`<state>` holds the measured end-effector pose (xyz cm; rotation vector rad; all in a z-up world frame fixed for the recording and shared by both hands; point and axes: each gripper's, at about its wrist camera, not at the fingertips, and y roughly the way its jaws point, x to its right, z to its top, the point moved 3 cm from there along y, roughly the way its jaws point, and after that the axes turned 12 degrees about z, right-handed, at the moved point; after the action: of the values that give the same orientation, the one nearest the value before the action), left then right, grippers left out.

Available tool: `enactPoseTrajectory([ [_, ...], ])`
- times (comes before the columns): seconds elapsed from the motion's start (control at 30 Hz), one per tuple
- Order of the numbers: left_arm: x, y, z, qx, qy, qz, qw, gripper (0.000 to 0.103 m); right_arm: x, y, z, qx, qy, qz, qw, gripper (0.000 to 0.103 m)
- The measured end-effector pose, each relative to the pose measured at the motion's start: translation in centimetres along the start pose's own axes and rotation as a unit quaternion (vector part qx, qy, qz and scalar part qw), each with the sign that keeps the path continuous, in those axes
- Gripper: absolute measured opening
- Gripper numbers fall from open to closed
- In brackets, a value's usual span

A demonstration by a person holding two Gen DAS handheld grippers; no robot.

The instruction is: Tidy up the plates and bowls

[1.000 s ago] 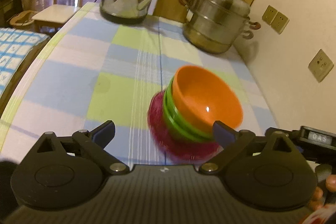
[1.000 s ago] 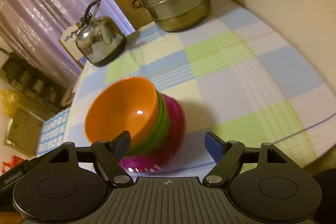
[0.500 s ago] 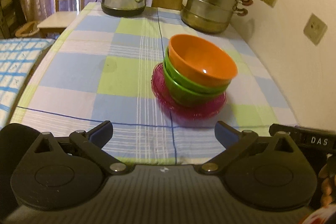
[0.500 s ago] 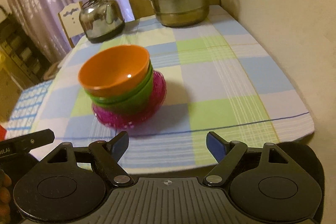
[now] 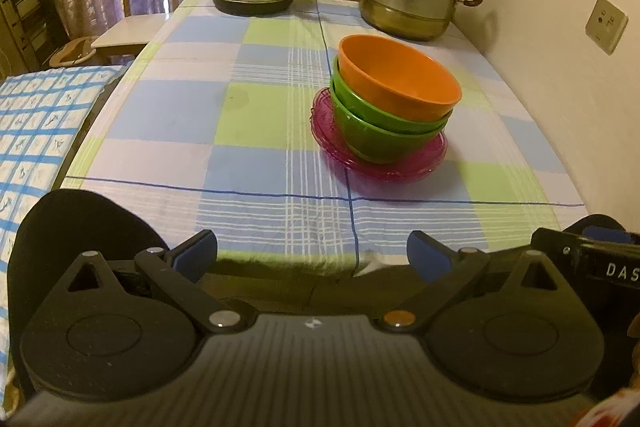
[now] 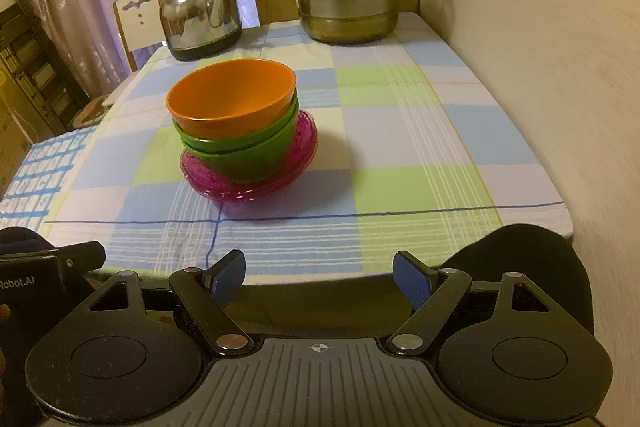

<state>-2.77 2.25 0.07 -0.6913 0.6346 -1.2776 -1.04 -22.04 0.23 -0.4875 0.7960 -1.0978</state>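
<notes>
An orange bowl sits nested in 2 green bowls on pink plates mid-bench. Left gripper and right gripper, lettered "Robot.AI", hang back, jaws wide, empty.

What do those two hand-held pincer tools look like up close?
Both the left gripper and the right gripper are matte black plastic with ribbed bodies, round side discs, silver pivot pins and two angled fingers tipped with blue pads. White lettering marks their sides.
</notes>
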Motion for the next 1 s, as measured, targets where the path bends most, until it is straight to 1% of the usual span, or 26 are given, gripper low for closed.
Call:
enactPoseTrajectory([
  [0.13, 0.2, -1.0, -0.2, 0.01, 0.005, 0.003, 0.9999, 0.101, -0.4, -0.4, -0.3, 0.005, -0.003, 0.003, 1.0, 0.081],
  [0.27, 0.6, -1.7, -0.2, 0.021, 0.011, 0.008, 0.9997, 0.101, -0.7, -1.0, -0.3, 0.019, -0.006, 0.006, 1.0, 0.081],
  [0.47, 1.0, -1.7, -0.2, 0.022, 0.015, 0.009, 0.9996, 0.101, -0.8, -1.3, -0.5, 0.024, -0.01, 0.004, 1.0, 0.081],
  [0.77, 1.3, -1.8, 0.1, 0.035, 0.015, 0.008, 0.9992, 0.101, -0.5, -1.4, -0.4, 0.032, -0.008, 0.002, 0.999, 0.081],
  [1.0, 1.7, -1.7, 0.4, 0.039, 0.021, 0.006, 0.999, 0.101, -0.2, -1.5, -0.2, 0.036, -0.007, 0.001, 0.999, 0.081],
])
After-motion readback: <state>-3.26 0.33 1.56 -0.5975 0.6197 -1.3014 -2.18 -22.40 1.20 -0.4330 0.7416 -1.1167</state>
